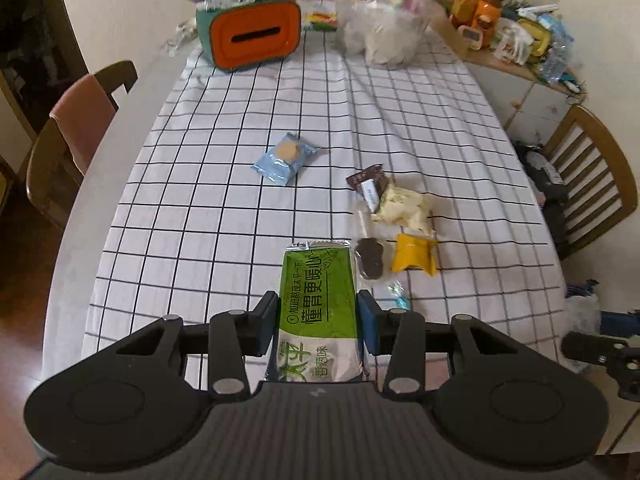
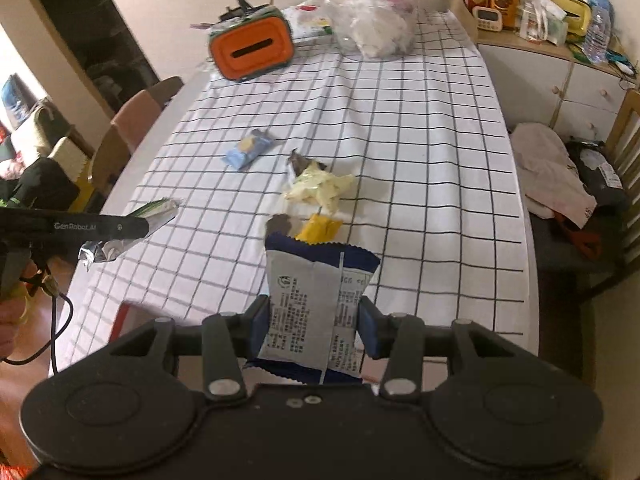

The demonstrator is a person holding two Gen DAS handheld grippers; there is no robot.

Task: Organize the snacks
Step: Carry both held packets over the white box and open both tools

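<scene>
My left gripper (image 1: 318, 308) is shut on a green and white cracker packet (image 1: 318, 300), held above the near part of the table. From the side, that packet (image 2: 154, 210) sticks out of the left gripper's jaws at the left edge of the right wrist view. My right gripper (image 2: 314, 316) is shut on a grey and dark blue snack packet (image 2: 316, 300), printed back facing me. On the checked tablecloth (image 1: 224, 200) lie a light blue biscuit pack (image 1: 285, 157), a brown wrapper (image 1: 368, 180), a pale yellow pack (image 1: 404, 208), a dark chocolate piece (image 1: 370, 260) and a yellow pack (image 1: 414, 258).
An orange and teal slotted box (image 1: 254, 36) stands at the far end beside a clear plastic bag (image 1: 384, 28) of snacks. Wooden chairs (image 1: 76, 136) flank the table; the right chair (image 1: 592, 176) has clothes nearby. A cluttered white cabinet (image 2: 560, 68) is at the far right.
</scene>
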